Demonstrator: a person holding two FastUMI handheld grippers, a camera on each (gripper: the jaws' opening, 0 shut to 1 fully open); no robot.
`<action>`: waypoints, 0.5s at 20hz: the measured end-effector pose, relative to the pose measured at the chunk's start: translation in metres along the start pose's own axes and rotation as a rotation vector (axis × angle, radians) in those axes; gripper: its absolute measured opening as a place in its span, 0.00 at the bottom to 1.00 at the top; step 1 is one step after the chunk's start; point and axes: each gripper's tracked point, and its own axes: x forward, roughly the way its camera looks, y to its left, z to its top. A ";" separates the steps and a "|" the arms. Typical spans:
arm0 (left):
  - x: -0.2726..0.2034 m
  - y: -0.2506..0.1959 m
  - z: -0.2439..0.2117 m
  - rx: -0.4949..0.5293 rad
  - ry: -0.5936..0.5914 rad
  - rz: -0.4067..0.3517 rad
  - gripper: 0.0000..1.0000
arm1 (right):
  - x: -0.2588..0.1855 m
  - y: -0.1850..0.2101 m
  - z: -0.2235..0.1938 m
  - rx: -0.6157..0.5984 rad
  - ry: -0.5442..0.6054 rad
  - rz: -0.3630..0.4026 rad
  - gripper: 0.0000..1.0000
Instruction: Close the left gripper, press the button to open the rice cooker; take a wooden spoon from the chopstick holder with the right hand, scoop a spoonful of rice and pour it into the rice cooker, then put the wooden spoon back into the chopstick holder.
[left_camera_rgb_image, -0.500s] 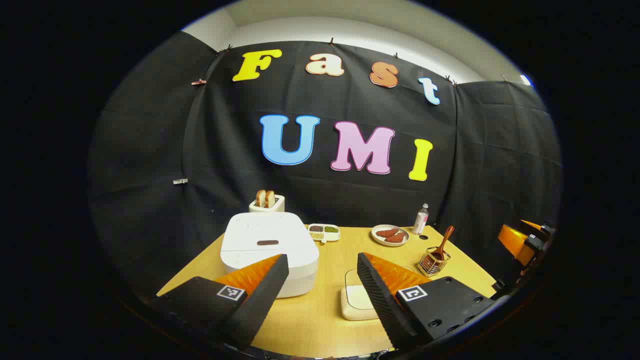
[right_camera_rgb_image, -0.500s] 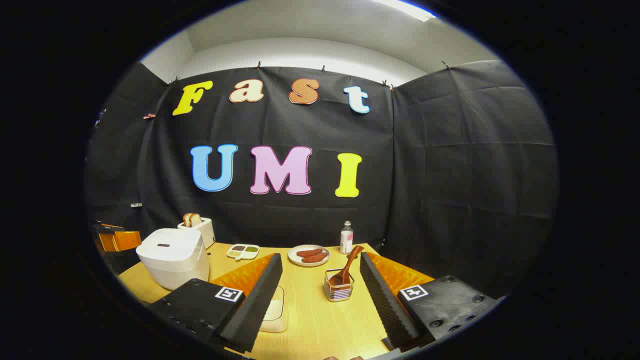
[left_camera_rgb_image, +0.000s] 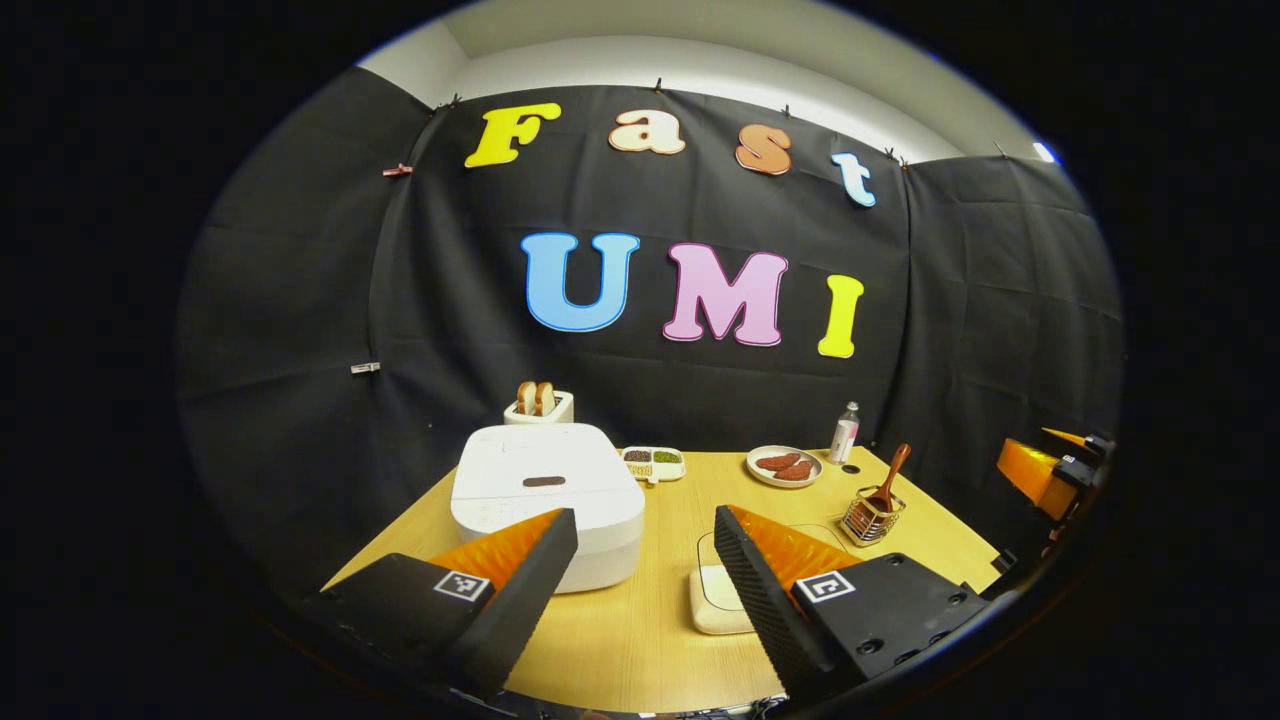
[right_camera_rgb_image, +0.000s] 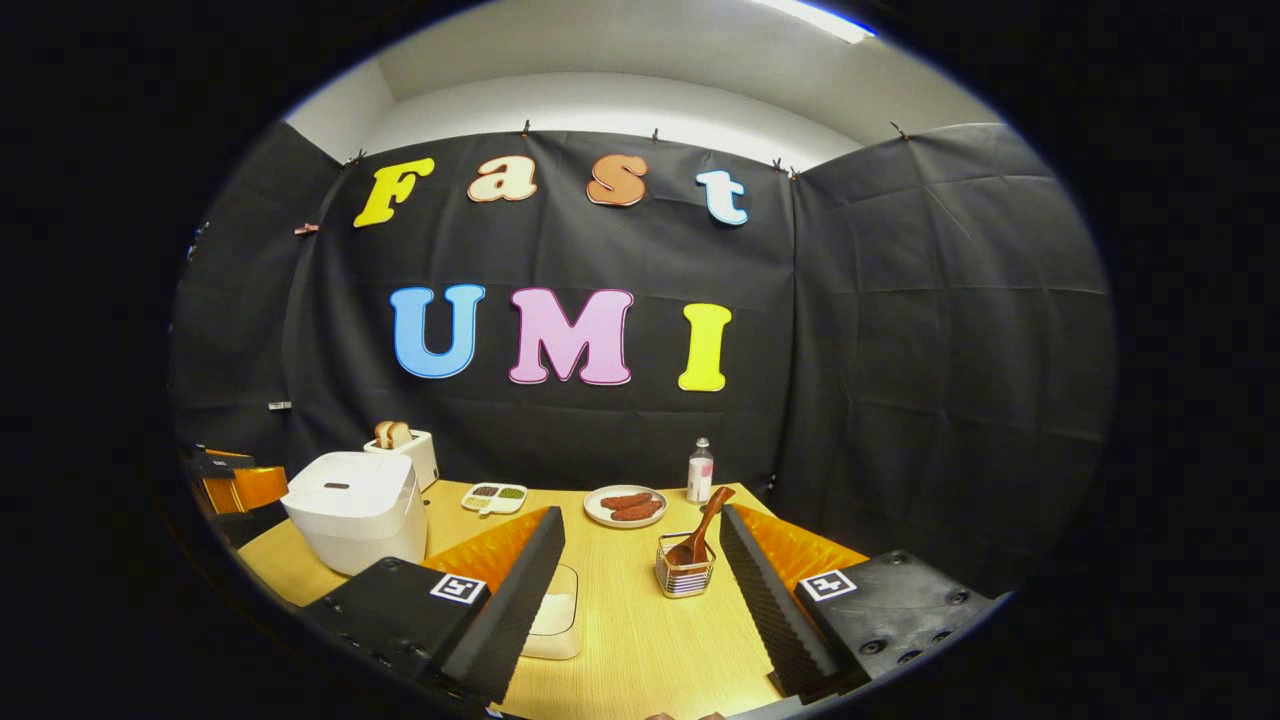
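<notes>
Nothing is done yet: the cooker (left_camera_rgb_image: 545, 500) sits lidded at the table's left, the spoon (right_camera_rgb_image: 698, 535) stands in its holder (right_camera_rgb_image: 685, 578) (right side), and the left gripper (left_camera_rgb_image: 645, 590) and right gripper (right_camera_rgb_image: 640, 590) are spread, empty.

- left gripper (left_camera_rgb_image: 640, 585): ribbed wedge fingers, orange side panels, black screwed base plates with square fiducial tags
- right gripper (right_camera_rgb_image: 640, 590): identical build, same tags and screws
</notes>
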 end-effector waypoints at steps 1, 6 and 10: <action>-0.001 0.001 -0.001 0.006 0.000 0.001 0.95 | 0.000 0.001 -0.001 0.006 0.003 0.001 0.98; -0.001 0.009 -0.002 0.016 0.009 0.008 0.95 | 0.002 0.005 -0.006 0.018 0.017 0.005 0.98; 0.003 0.016 0.001 0.014 0.011 0.010 0.95 | 0.005 0.006 -0.011 0.023 0.027 0.005 0.98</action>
